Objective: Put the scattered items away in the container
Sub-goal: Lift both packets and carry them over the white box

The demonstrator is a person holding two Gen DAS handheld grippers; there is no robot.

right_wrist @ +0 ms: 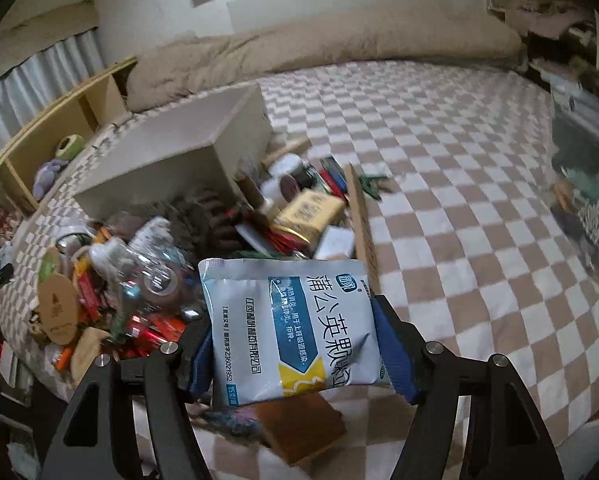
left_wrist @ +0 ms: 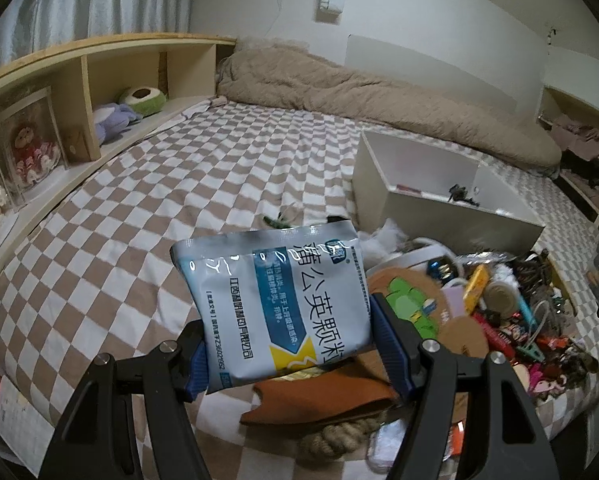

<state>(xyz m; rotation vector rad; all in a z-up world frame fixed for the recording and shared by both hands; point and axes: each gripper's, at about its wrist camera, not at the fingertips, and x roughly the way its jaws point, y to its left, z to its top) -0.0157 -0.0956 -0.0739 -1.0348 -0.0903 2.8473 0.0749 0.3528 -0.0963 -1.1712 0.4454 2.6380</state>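
My left gripper (left_wrist: 289, 344) is shut on a pale blue medicine sachet (left_wrist: 275, 304) with Chinese print, held above the checkered bed. My right gripper (right_wrist: 295, 352) is shut on a second sachet of the same kind (right_wrist: 295, 328). The white open box (left_wrist: 439, 184) stands on the bed ahead and to the right in the left wrist view, with a few small items inside. In the right wrist view the white box (right_wrist: 187, 144) lies ahead to the left. A pile of scattered small items (left_wrist: 499, 304) lies in front of the box; it also shows in the right wrist view (right_wrist: 147, 272).
A brown leather piece (left_wrist: 323, 400) and a rope (left_wrist: 339, 436) lie under the left gripper. A brown block (right_wrist: 303, 428) lies under the right gripper. A beige duvet (left_wrist: 379, 88) lines the far wall. Wooden shelves (left_wrist: 59, 92) with plush toys run along the left.
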